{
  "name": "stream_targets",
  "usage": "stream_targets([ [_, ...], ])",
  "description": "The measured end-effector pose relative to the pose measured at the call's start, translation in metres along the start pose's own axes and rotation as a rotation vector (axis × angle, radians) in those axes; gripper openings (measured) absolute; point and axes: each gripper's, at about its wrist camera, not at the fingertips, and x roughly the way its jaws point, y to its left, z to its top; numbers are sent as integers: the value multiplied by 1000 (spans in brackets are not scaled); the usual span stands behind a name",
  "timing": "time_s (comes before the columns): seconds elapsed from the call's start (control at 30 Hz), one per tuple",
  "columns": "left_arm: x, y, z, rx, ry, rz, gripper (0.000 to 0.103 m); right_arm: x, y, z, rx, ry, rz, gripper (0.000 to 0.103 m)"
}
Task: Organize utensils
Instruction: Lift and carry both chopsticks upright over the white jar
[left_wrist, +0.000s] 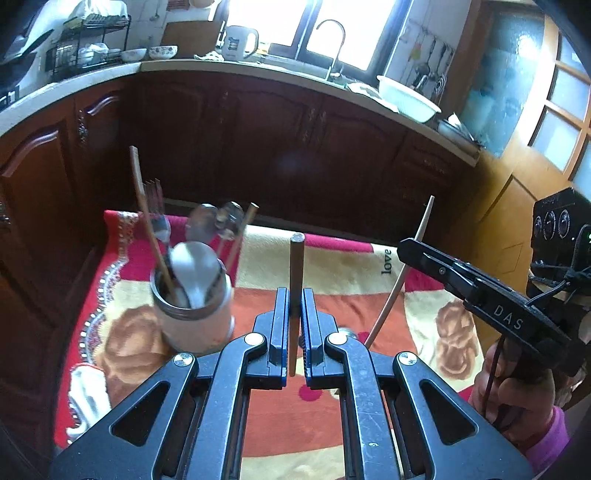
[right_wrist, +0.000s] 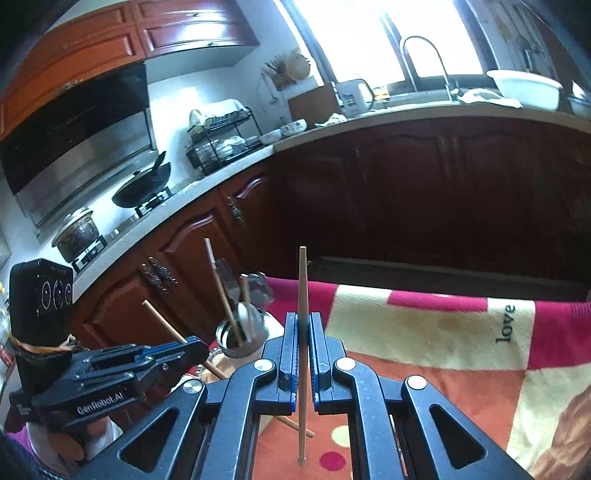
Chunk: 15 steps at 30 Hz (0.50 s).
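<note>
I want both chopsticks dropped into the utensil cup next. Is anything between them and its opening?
No separate obstacle shows over the blanket. The cup itself is crowded: spoons, a fork and chopsticks already stand in it. Left gripper and right gripper each hold one chopstick.

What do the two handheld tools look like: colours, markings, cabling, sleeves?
Both are black, with angular linkage arms, silver pivot bolts and blue ribbed pads. The right tool reads "DAS" on its side; the left tool reads "GenRobot.AI". Each carries a black camera box with three round lenses, strapped on with cord and trailing thin black cables. A pink sleeve shows at the right wrist.
</note>
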Motion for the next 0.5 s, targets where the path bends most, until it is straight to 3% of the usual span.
stream_targets([
  [0.5, -74, 53, 55, -41, -104, 19, 5, 17, 61, 46, -68, -67, 78, 5],
])
